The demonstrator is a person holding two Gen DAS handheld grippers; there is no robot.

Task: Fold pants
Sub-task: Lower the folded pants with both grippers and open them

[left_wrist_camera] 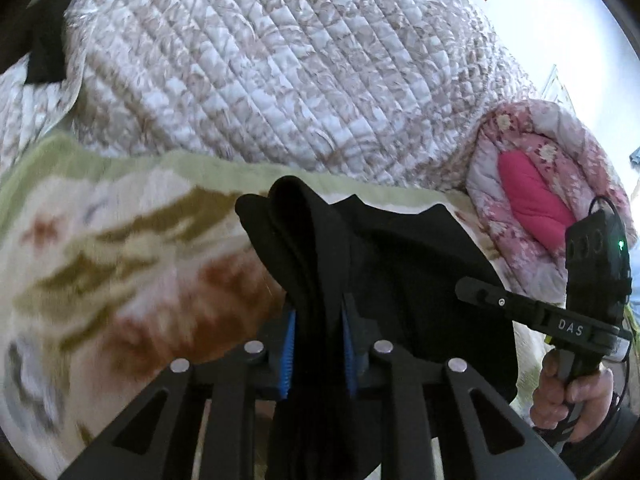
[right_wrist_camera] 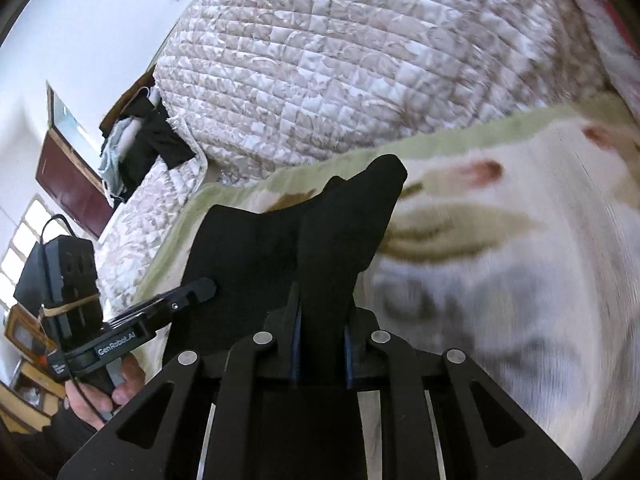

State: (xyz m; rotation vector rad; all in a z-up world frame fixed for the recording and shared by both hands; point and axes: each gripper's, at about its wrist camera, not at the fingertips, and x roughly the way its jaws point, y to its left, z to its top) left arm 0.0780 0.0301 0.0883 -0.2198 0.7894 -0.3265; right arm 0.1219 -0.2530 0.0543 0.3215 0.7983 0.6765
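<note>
Left gripper (left_wrist_camera: 319, 336): black linkage arms, silver round rivets, blue ribbed pads on fingers (left_wrist_camera: 291, 344). Right gripper (right_wrist_camera: 322, 344): same black frame, silver rivets, blue pads darker. Seen from opposite cameras: black pistol-style handles, "DAS" in white on right unit, "GenRobot.AI" on left unit. Black box on top of each, black cable looped over it, green LED on right one, tan band around left one. Dark sleeve (left_wrist_camera: 608, 436) at wrist.

White wall (right_wrist_camera: 100, 32), quilted bedspread (left_wrist_camera: 280, 72), dark red door (right_wrist_camera: 68, 176), bright window (right_wrist_camera: 24, 240) (daylight), floral blanket (left_wrist_camera: 100, 240)
</note>
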